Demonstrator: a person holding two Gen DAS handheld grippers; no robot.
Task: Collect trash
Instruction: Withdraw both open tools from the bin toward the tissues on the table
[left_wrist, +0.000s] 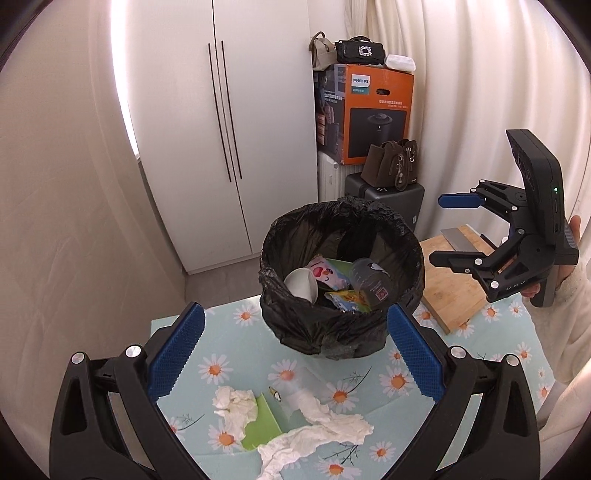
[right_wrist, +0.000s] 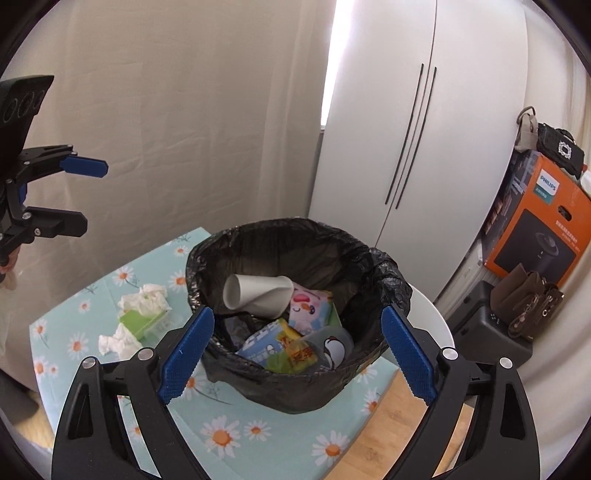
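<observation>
A bin with a black liner (left_wrist: 343, 229) (right_wrist: 295, 236) stands on the daisy-print tablecloth (left_wrist: 221, 332). Inside lie a white paper cup (left_wrist: 301, 282) (right_wrist: 258, 291), a pink packet (right_wrist: 308, 306), a clear plastic cup (left_wrist: 369, 280) and snack wrappers. Near the table's front edge, crumpled tissues (left_wrist: 236, 406) (right_wrist: 146, 297) surround a green tissue pack (left_wrist: 264, 421) (right_wrist: 142, 323). My left gripper (left_wrist: 293, 332) (right_wrist: 85, 195) is open and empty, above the tissues and short of the bin. My right gripper (right_wrist: 297, 325) (left_wrist: 454, 229) hangs open and empty, just in front of the bin.
A wooden cutting board (left_wrist: 450, 291) with a metal blade (left_wrist: 461, 238) lies right of the bin. Behind are a white wardrobe (left_wrist: 221, 129), an orange box (left_wrist: 369, 110) with bags on it, a dark suitcase (left_wrist: 384, 199) and curtains. A sleeved hand (left_wrist: 569, 266) holds the right gripper.
</observation>
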